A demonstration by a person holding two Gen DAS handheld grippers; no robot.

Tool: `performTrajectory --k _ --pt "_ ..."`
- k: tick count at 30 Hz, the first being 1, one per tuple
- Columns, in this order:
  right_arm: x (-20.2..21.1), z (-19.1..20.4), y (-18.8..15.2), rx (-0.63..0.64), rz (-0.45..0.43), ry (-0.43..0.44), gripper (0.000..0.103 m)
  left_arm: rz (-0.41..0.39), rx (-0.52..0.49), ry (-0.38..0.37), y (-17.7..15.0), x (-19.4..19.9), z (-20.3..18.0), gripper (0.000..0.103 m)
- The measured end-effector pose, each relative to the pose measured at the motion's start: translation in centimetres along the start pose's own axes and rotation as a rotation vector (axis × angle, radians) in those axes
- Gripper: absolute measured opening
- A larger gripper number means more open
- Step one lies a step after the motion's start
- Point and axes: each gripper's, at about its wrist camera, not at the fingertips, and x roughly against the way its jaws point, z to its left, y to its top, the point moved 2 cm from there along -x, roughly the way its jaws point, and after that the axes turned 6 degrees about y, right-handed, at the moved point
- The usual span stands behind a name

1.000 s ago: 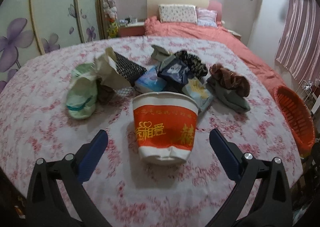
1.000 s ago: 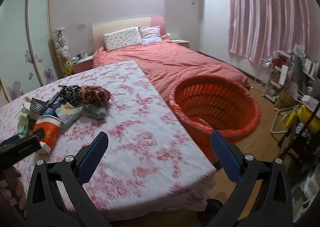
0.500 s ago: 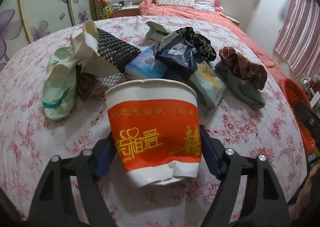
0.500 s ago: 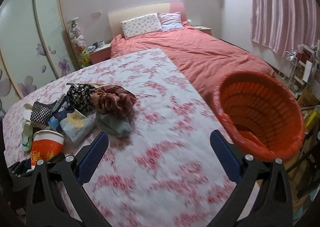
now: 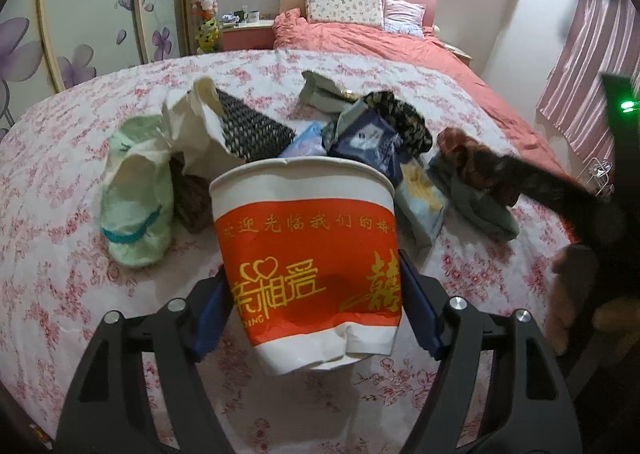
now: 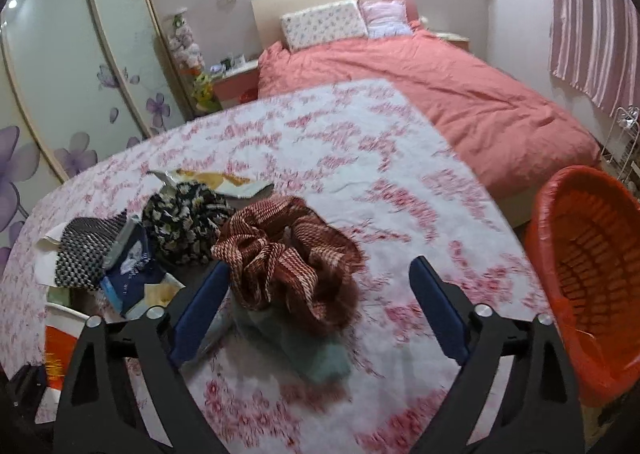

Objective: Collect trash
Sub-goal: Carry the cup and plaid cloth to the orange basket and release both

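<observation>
A white paper cup (image 5: 304, 238) with an orange band stands on the floral tablecloth (image 5: 60, 274). My left gripper (image 5: 312, 278) is shut on it, with a blue pad pressed on each side. Behind the cup lie a pale green bag (image 5: 136, 193), a white paper bag with black mesh (image 5: 224, 125), blue packets (image 5: 368, 141) and a dark floral cloth (image 5: 404, 121). My right gripper (image 6: 320, 270) hovers over a red-brown patterned cloth (image 6: 280, 250) that rests on a grey-green cloth (image 6: 320, 358). Its jaws are closing around the patterned cloth, and the right pad stands apart from it.
An orange plastic basket (image 6: 592, 286) stands off the table's right edge. Beyond the table is a bed with a coral cover (image 6: 440, 93), and a wardrobe with flower-printed doors (image 6: 60, 93) lines the left. A hand (image 5: 568, 294) shows at the right of the left wrist view.
My left gripper moved in on the cup and shut on it. My right gripper swung left from the basket to the patterned cloth, and its jaws have narrowed.
</observation>
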Motion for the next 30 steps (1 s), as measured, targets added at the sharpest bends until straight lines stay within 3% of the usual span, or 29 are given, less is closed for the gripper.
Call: performTrajectory --k 1,3,6,9,19,30 --pt "-0.3 0.0 -0.1 0.001 0.014 0.01 0.08 -0.004 0.001 -0.005 0.2 0.2 0.1 0.073" --pt "-0.5 0.1 -0.3 0.002 0.035 0.04 0.057 -0.011 0.002 -0.014 0.6 0.4 0.0 0.073" --pt "-0.1 0.3 -0.3 0.015 0.022 0.053 0.039 -0.02 0.002 -0.021 1.0 0.6 -0.3 0.073" --pt "0.5 0.4 -0.3 0.028 0.005 0.061 0.031 -0.031 -0.003 -0.022 1.4 0.9 -0.9 0.073" --pt "5.4 -1.8 0.6 -0.004 -0.15 0.018 0.029 -0.098 -0.031 -0.041 2.9 3.0 -2.8 0.073" --pt "10.9 -6.0 0.6 -0.076 -0.316 -0.078 0.029 -0.164 -0.117 -0.116 5.6 4.6 -8.9 0.073"
